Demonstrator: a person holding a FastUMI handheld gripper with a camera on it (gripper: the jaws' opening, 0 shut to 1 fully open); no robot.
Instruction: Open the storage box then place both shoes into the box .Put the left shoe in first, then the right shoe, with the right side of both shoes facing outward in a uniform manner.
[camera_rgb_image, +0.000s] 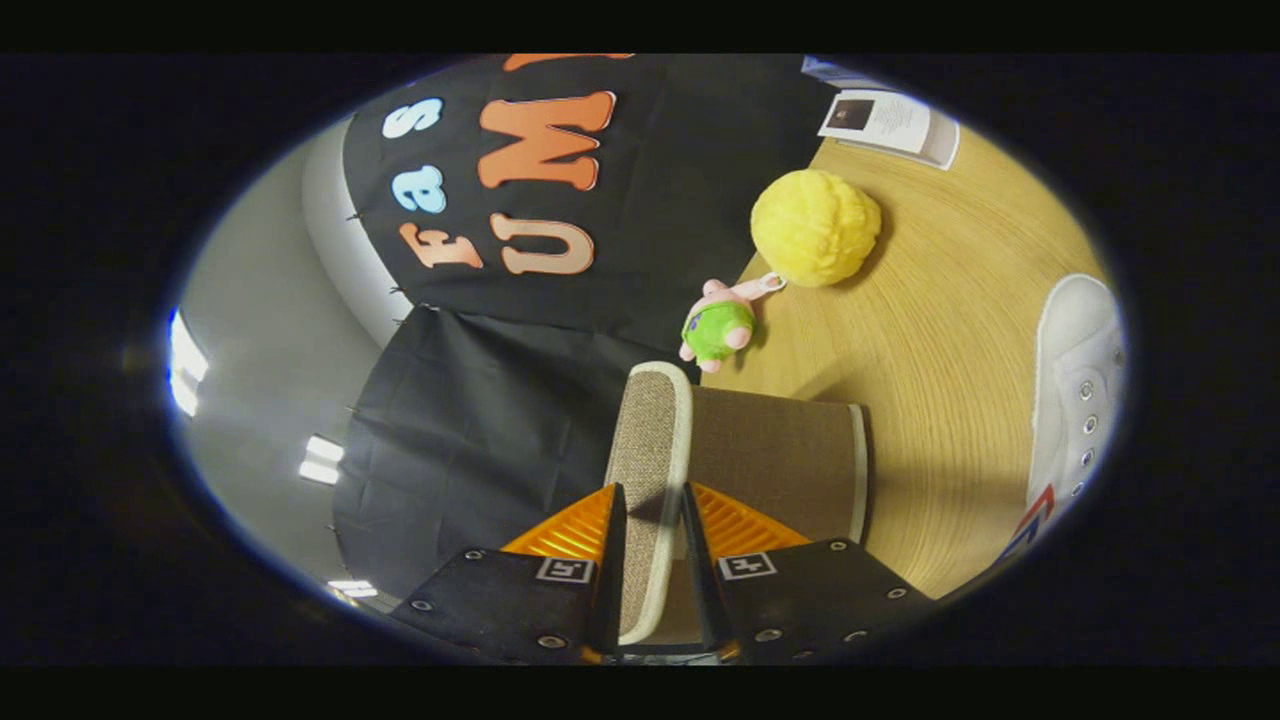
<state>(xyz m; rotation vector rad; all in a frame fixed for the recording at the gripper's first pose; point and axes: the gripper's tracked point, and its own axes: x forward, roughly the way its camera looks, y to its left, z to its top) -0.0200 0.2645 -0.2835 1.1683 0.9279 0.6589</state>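
My gripper (655, 495) is shut on the white-trimmed edge of the storage box's lid (650, 425), a brown woven fabric flap that runs up between the two fingers and ends just beyond them. The view is rolled sideways. Beside the right finger a wider brown fabric panel of the box (780, 455) with a white rim lies against the wooden table (930, 330). A white lace-up shoe (1080, 390) with red and blue stripes lies on the table further right of the box; I see part of it.
Beyond the box on the table sit a small pink and green plush toy (720, 325) and a fuzzy yellow ball (815, 228). A printed sheet (890, 122) lies at the far end. The black cloth wall (480, 420) hangs at the table's back edge.
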